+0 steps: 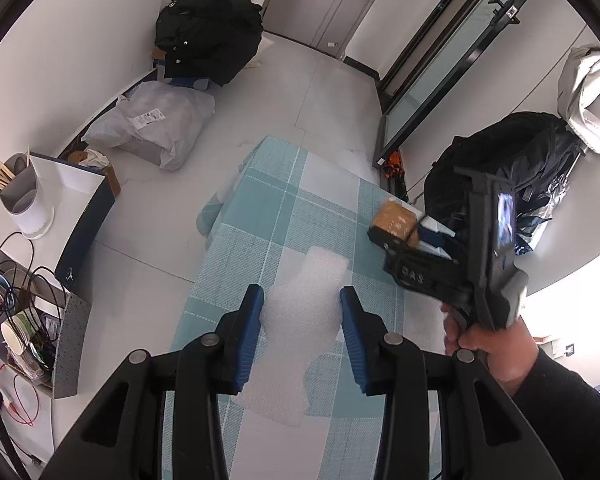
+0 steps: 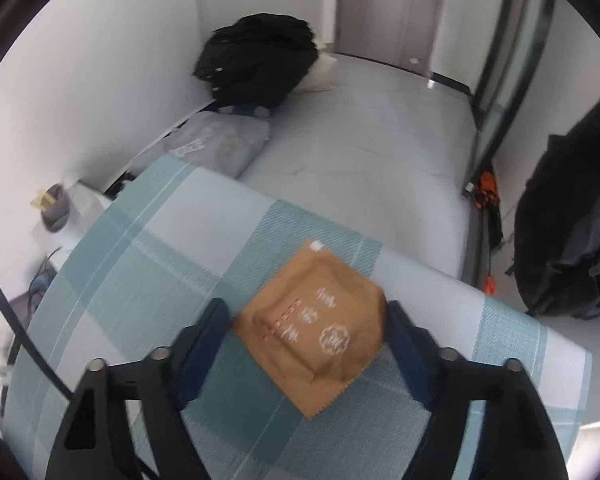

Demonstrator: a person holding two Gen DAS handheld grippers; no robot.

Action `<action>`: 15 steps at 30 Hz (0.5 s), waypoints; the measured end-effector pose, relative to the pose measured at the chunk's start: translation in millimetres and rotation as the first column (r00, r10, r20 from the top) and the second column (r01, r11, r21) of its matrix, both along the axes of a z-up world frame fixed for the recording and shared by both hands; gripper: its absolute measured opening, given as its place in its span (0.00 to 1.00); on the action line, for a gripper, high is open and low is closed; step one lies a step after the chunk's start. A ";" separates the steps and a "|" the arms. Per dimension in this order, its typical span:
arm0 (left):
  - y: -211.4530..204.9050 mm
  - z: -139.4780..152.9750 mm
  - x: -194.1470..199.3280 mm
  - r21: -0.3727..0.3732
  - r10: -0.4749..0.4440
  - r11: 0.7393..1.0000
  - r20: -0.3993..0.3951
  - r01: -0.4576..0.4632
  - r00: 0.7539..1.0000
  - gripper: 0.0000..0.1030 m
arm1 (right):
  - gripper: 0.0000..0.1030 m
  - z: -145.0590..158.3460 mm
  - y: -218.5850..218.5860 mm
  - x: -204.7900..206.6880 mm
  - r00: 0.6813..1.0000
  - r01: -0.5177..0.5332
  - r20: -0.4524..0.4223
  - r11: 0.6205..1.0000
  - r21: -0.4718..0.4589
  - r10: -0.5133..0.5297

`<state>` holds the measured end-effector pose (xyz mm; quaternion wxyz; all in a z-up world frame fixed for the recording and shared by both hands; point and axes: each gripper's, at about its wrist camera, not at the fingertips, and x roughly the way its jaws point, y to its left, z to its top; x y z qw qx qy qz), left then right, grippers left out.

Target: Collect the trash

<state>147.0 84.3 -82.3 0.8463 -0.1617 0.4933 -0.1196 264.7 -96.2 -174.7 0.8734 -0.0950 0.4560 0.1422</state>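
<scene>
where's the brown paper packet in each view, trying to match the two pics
Left wrist view: the brown paper packet is at mid right, between the jaws of the right gripper.
Right wrist view: it sits at lower centre, between the right gripper's jaws, over the checked tablecloth.
Shared landmark: the black bag against the far wall.

Table (image 1: 236, 264) is mostly open checkered cloth on the left and far end. Only the white foam sheet (image 1: 300, 320) and the brown paper packet (image 2: 320, 332) sit on it. Right edge looks tight, I think: black backpack (image 1: 500, 160) sits close there.
</scene>
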 end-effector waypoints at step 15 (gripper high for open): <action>-0.4 -0.6 -2.7 0.004 -0.002 1.000 0.002 0.002 1.000 0.33 | 0.03 17.7 -16.4 -33.5 0.999 -0.042 0.006 0.995 0.087 0.041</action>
